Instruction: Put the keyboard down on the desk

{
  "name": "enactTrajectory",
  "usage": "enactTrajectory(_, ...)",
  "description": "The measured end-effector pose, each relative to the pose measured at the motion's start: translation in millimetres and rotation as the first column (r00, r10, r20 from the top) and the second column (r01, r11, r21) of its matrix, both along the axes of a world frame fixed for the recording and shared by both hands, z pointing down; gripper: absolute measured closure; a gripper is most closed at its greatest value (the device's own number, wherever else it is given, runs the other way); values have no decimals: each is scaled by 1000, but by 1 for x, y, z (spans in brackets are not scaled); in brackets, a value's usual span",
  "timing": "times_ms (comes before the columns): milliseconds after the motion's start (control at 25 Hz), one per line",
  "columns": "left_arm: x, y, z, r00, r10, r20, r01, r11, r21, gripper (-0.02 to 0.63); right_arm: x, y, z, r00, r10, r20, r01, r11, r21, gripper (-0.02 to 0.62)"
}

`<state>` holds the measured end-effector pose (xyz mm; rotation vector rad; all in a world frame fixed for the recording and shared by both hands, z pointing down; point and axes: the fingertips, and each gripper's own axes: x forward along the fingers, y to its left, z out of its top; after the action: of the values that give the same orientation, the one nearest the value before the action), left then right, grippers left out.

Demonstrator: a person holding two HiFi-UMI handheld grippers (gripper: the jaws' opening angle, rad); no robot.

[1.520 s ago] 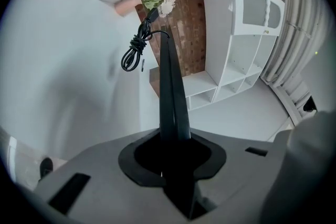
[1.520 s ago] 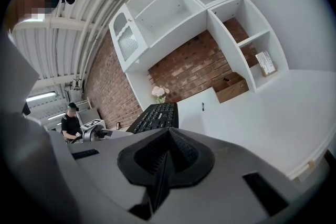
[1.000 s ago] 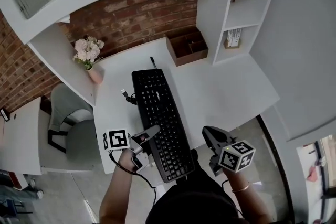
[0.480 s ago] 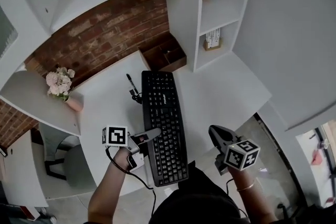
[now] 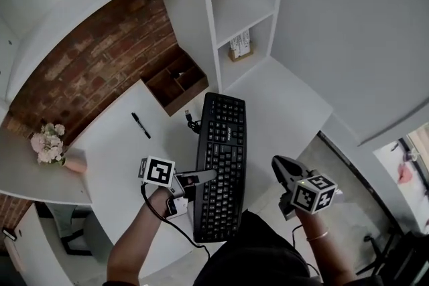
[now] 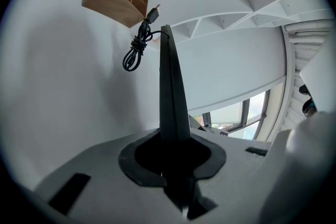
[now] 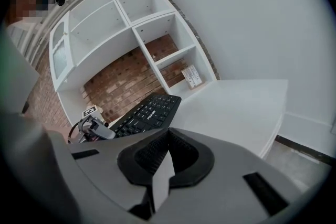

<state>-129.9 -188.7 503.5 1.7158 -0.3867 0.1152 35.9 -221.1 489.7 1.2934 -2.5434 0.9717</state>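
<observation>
Head view: my left gripper (image 5: 204,176) clamps one edge of the long black plastic keyboard (image 5: 224,144), its cable (image 5: 193,122) coiled at the far end; my right gripper (image 5: 280,165) is clenched, empty

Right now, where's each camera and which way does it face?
Head view: on the head, steeply down at desk and keyboard; forearms, left gripper, right gripper show.
Left gripper view: along the clamped keyboard's edge toward its cable; own jaws show.
Right gripper view: beside the desk, facing shelves; own shut jaws, left gripper show.
Shared: keyboard, all three.
</observation>
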Motion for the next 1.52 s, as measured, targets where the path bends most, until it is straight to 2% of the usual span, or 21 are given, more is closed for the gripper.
enactTrajectory(160, 22, -13, 7, 990, 144, 2, -144, 989, -28, 525, 19, -5, 7, 999, 50, -7, -50, 999, -18, 591)
enactTrajectory(320, 40, -26, 14, 963, 271, 15, -270, 962, -40, 525, 33, -8, 15, 996, 92, -16, -92, 995, -35, 591)
enactTrajectory(480, 58, -37, 22, 933, 359, 15, -357, 932, -60, 525, 42, -9, 20, 993, 119, -27, -120, 992, -45, 591)
enactTrajectory(760, 85, -55, 35, 885, 466, 25, -463, 884, -63, 523, 56, -13, 30, 987, 159, -33, -161, 985, -67, 591)
enactTrajectory(1040, 104, -60, 40, 803, 596, -4, -594, 800, -85, 523, 68, -17, 40, 981, 190, -37, -192, 977, -92, 591)
enactTrajectory(1240, 115, -64, 44, 757, 652, -30, -652, 752, -101, 523, 71, -23, 44, 980, 196, -32, -198, 975, -100, 591)
enactTrajectory(1520, 126, -73, 54, 720, 693, -30, -691, 713, -117, 518, 65, -30, 49, 982, 187, -26, -189, 976, -109, 591)
